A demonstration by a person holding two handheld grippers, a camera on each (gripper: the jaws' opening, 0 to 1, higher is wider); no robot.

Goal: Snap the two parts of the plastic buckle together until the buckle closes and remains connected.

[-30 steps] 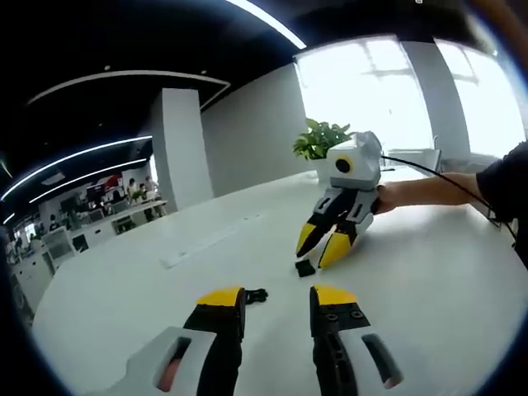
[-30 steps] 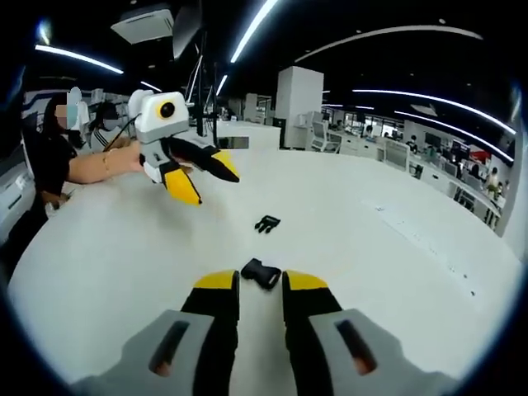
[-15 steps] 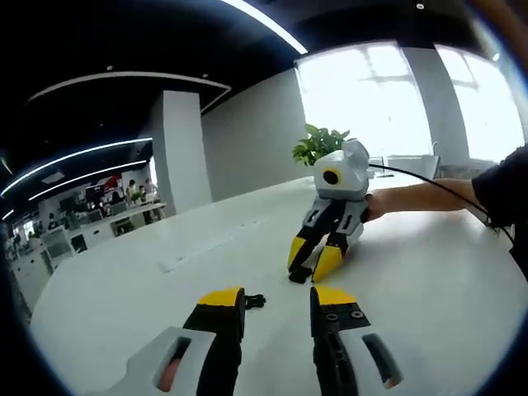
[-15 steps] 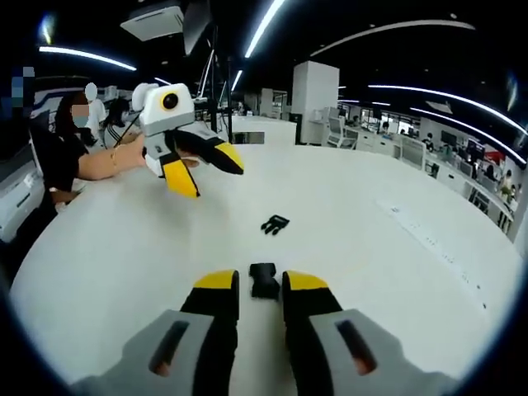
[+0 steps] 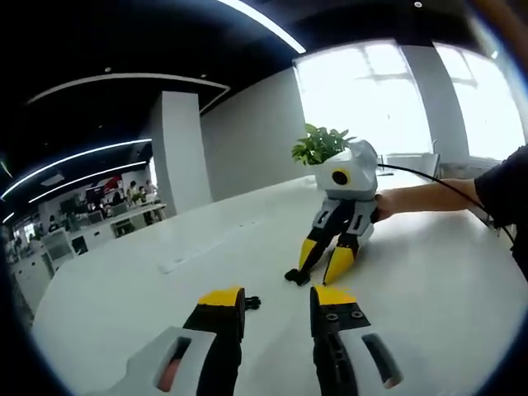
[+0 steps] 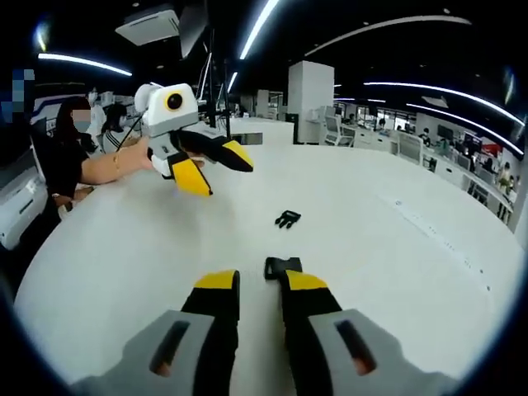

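Observation:
Two black buckle parts lie apart on the white table (image 6: 124, 247). The blocky part (image 6: 282, 266) rests just ahead of the right-hand fingertip of my right gripper (image 6: 261, 285), which is open with nothing between its jaws. The pronged part (image 6: 287, 219) lies farther out. In the left gripper view the pronged part (image 5: 252, 303) sits beside the left-hand fingertip of my open left gripper (image 5: 276, 299). There the right gripper (image 5: 323, 258) stands tip-down, with the blocky part (image 5: 294, 276) just left of its tips. The left gripper (image 6: 216, 167) hovers above the table, open.
A person's hand and forearm (image 5: 421, 198) hold the right gripper, with a cable running back. A potted plant (image 5: 318, 142) stands behind it. A person (image 6: 66, 157) sits at the table's left edge in the right gripper view. Desks and chairs fill the background.
The right gripper has drawn back from the blocky part, which was between its tips and now lies just ahead of one fingertip. The left gripper has barely moved.

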